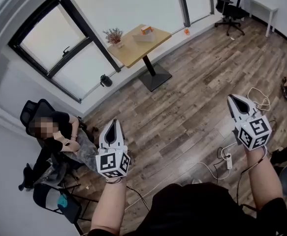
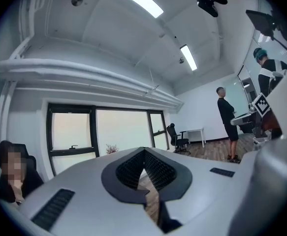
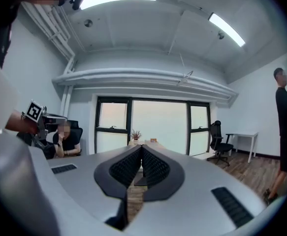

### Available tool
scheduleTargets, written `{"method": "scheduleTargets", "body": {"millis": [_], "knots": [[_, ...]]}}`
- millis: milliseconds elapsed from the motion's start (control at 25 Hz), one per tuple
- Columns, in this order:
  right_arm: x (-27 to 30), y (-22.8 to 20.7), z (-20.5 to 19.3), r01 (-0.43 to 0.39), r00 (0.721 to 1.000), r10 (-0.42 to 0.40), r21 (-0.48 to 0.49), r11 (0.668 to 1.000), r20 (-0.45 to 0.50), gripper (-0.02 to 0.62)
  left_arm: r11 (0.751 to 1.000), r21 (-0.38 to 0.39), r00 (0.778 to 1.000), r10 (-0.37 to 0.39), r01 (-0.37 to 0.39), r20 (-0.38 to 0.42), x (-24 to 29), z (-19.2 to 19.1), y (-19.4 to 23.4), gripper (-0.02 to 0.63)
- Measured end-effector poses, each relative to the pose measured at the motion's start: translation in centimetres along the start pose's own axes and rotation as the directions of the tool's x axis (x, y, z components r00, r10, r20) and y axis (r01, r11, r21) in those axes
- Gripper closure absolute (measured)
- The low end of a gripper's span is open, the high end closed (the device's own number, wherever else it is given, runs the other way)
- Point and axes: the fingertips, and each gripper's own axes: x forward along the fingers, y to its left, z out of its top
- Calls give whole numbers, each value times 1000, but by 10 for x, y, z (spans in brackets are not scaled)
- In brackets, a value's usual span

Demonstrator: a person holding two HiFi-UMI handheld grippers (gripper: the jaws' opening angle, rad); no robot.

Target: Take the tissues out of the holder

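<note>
Box [image 1: 145, 32] on the far table [image 1: 133, 50] is too small to identify.

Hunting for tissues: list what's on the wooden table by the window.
A small plant and a pale box with something orange on it. The box's contents are too small to see.

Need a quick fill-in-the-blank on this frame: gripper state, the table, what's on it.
1. The left gripper and the right gripper both have their jaws ____, with nothing between them.
2. The small table stands far from both grippers, next to the ____.
3. In the head view, left of the tissue holder on that table stands a potted ____.

Missing words: shut; window; plant
</note>
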Motion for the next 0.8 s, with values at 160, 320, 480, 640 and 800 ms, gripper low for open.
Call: {"method": "scheduleTargets", "body": {"millis": [160,320,480,640,800], "knots": [[7,-14,-14,-6,1000,6,-20,1000,-10,590,1000,21,1000,15,-14,-18,1,-11,-13,601],[25,-19,-35,0,999,1,27,1000,-37,589,999,34,999,10,-8,-52,14,-26,-12,601],[61,-25,-40,2,999,-1,22,1000,-47,590,1000,30,999,0,1,-49,54,-33,1,601],[100,-32,-33,14,999,-13,18,1000,-53,590,1000,10,999,-14,14,-36,103,-33,16,601],[138,-45,-26,41,997,-40,25,999,-59,590,999,9,999,-37,37,-15,153,-29,29,601]]}}
